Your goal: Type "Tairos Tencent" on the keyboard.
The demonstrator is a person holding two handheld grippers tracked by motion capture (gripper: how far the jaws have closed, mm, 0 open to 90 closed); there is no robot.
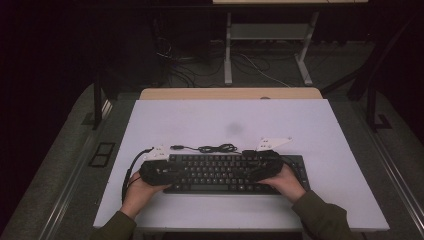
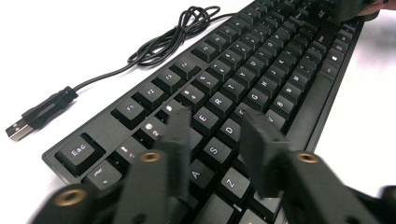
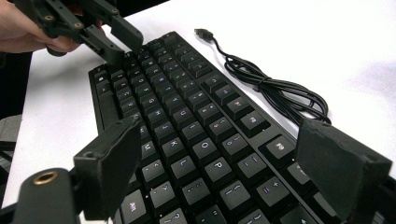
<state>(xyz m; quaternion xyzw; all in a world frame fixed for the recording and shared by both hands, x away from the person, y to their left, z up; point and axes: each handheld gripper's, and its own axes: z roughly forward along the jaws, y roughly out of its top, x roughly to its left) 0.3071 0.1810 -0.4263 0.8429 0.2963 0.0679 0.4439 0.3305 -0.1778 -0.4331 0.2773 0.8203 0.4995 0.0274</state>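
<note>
Currently a black keyboard (image 1: 220,173) lies flat on the white tabletop (image 1: 230,120), near the person's edge, long side running left to right. Its black cable (image 1: 212,148) sits loosely bundled on the tabletop just behind the keyboard's far edge, the USB plug (image 2: 35,115) lying free on the white surface off the Esc corner. Left gripper (image 1: 165,170) is held by the left hand (image 1: 140,192) over the keyboard's left end; in the left gripper view its jaws stand a narrow gap apart, tips hovering above or touching the keys around W, E and D, contact cannot be told, nothing between them. Right gripper (image 1: 260,167) is held by the right hand (image 1: 287,182) over the keyboard's right-of-centre keys; in the right gripper view its jaws are spread wide, one on each side of the frame, with the P and bracket keys seen between them and nothing gripped. The same view shows the left gripper (image 3: 116,39) farther off at the keyboard's other end, its tips low at the key rows. Each gripper carries a grey three-cornered plate (image 1: 272,142) on top. Olive sleeves (image 1: 320,217) enter from the bottom of the high view. Beyond the tabletop: dark floor, a table frame (image 1: 267,47) and loose cables.
</note>
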